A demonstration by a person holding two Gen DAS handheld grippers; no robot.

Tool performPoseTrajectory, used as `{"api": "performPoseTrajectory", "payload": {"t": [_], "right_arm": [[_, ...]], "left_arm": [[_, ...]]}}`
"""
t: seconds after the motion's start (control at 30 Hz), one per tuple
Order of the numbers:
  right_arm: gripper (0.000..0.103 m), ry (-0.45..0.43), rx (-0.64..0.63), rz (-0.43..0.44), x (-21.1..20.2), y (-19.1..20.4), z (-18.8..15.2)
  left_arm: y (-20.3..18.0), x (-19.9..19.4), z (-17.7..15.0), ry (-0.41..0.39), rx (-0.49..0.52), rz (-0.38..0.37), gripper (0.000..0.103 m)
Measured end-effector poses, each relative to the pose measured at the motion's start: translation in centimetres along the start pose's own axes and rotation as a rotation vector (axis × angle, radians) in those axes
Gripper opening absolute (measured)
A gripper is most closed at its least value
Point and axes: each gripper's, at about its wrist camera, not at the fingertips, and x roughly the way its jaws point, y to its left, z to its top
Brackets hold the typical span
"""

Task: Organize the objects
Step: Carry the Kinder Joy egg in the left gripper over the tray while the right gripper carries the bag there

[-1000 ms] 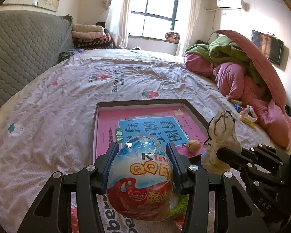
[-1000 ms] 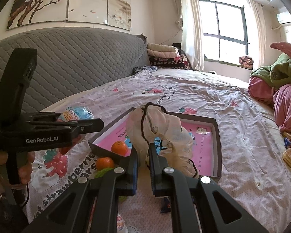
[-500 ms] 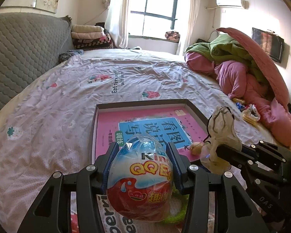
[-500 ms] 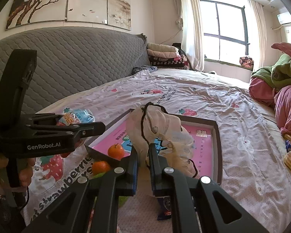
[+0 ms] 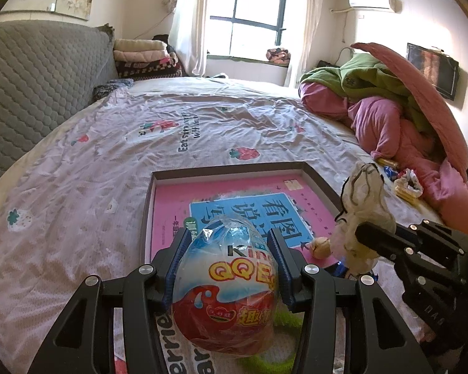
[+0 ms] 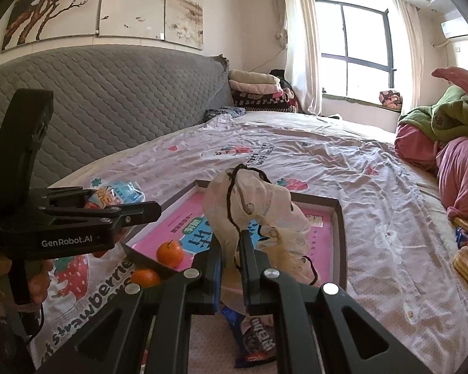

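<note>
Both jaws are pinching: the left gripper (image 5: 227, 268) clamps a glossy egg-shaped snack pack (image 5: 226, 293), the right gripper (image 6: 231, 255) nips a crinkled cream drawstring pouch (image 6: 259, 215).

Egg sits squarely between the blue ribbed pads, above the near edge of the shallow dark-rimmed tray (image 5: 234, 168). Pouch hangs at 3 o'clock of it, over the tray's pink book (image 6: 321, 237). One round orange (image 6: 169, 254) lies inside the tray at 9 o'clock of the pouch; another (image 6: 145, 277) just outside, on the wrinkled strawberry-print sheet (image 5: 78, 187).
</note>
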Motion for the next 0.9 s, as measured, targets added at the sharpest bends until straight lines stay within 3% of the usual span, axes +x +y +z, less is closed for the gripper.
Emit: {"api": "performPoseTrajectory", "payload": {"t": [0.9], "right_arm": [[0.011,0.019,0.005,-0.071,2.6,-4.2,1.6]], "left_arm": [[3.0,4.4,3.4,0.016,-0.035,0.020,0.052]]}}
